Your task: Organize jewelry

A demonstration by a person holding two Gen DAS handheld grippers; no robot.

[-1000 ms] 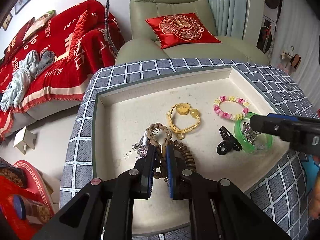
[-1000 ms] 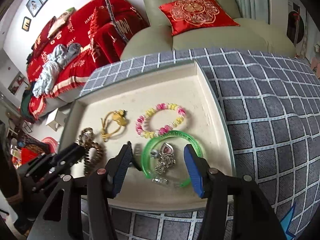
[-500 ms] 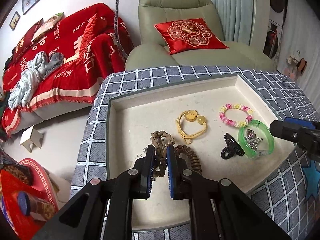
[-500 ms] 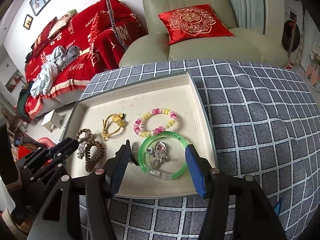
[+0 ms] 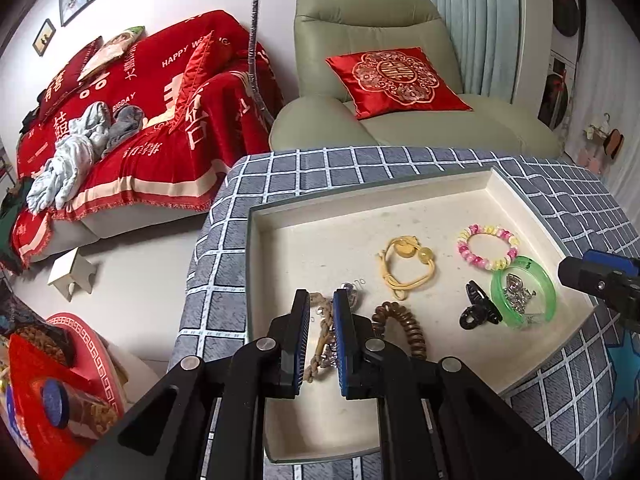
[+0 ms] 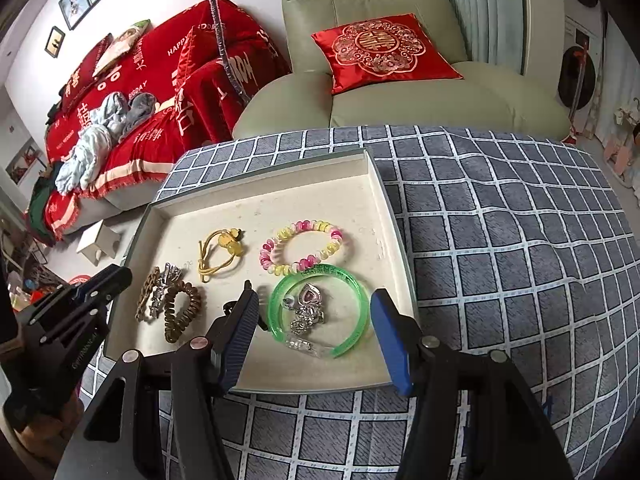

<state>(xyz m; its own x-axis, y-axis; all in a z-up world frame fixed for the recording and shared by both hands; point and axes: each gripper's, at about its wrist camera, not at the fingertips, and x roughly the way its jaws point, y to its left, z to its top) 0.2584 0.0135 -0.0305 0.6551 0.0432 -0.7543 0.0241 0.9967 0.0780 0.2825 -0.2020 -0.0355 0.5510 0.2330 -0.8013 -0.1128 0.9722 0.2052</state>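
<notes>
left wrist: fingers (image 5: 303, 334) seemingly straddle braided bracelet (image 5: 322, 334).

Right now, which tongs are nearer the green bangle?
Right. The right tongs hang open over the green bangle, one finger on each side of it. The left tongs are across the tray, over the braided brown bracelet.
</notes>
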